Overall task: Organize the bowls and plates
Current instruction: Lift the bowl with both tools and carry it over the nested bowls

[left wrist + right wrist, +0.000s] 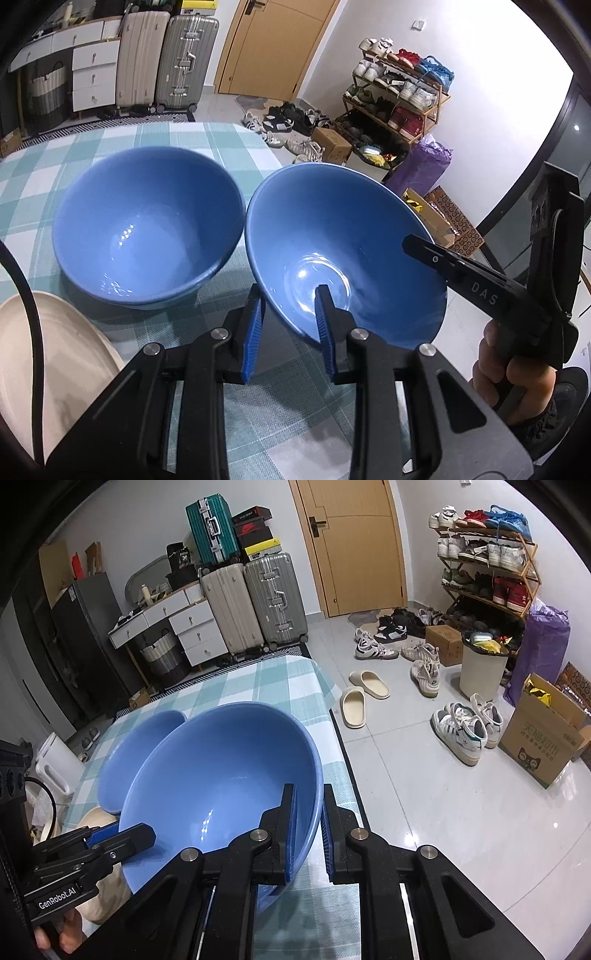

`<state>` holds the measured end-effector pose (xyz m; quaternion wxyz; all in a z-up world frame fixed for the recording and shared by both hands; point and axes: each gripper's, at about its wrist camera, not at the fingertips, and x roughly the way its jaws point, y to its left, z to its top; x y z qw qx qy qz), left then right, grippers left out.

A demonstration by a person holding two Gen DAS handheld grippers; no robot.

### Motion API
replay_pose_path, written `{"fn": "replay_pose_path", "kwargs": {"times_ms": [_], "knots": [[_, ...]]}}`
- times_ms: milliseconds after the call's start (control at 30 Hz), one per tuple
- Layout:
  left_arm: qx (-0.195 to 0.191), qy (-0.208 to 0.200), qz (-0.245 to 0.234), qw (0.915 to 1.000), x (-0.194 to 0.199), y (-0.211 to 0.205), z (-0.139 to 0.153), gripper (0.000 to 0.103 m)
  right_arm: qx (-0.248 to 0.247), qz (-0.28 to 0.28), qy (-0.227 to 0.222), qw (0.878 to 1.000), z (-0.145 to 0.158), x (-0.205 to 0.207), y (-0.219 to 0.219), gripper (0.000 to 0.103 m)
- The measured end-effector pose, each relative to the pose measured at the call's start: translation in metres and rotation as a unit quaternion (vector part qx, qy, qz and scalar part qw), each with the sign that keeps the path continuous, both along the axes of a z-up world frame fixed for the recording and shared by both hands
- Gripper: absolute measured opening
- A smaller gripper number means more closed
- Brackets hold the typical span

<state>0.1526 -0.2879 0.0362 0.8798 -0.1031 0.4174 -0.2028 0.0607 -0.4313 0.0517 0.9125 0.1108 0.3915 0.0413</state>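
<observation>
Here both grippers pinch the same glossy blue ceramic bowl [343,254], which is tilted and appears lifted off the teal-and-white checked tablecloth [236,136] rather than resting on it. The left gripper [290,317] has its blue-padded jaws nearly together across the bowl's near wall, one pad inside and one outside; the right gripper [309,823] clamps the opposite rim the same way, jaws pressed close on the thin wall. Just beside the held bowl, on its left in the left wrist view, a second matching blue ceramic bowl [147,225] sits upright on the cloth, apparently stacked in another of its kind, though that is hard to confirm. A round cream-coloured plate [55,350] lies on the near side of that resting bowl, close to it. The held bowl looks rigid, fairly heavy for its size and smooth-glazed, so it would likely slip if gripped only at the lip; the sloping wall a little below the rim gives the pads more surface. Being ceramic, it could chip against the resting bowl, so nesting it there probably calls for a level, centred and gentle lowering. Two opposed grips should keep it from swinging, provided both hands move together.
</observation>
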Motion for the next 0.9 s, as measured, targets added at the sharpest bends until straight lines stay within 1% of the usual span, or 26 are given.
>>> {"fn": "replay_pose_path", "kwargs": {"times_ms": [233,467,833,900], "knots": [[-0.007,-0.015,0.002,0.9999,-0.011,0.019,0.026,0.024,-0.003,0.002,-0.018,1.0,0.019,-0.007,0.011,0.013],[-0.012,-0.031,0.015,0.9993,-0.018,0.036,0.054,0.024,-0.008,0.013,-0.033,0.999,0.04,-0.01,0.029,0.015],[-0.015,-0.052,0.04,0.9977,-0.03,0.062,0.093,0.025,-0.004,0.027,-0.043,0.999,0.057,-0.002,0.046,0.016],[-0.014,-0.054,0.045,0.9974,-0.026,0.063,0.099,0.024,-0.003,0.029,-0.045,0.999,0.059,0.002,0.051,0.016]]}}
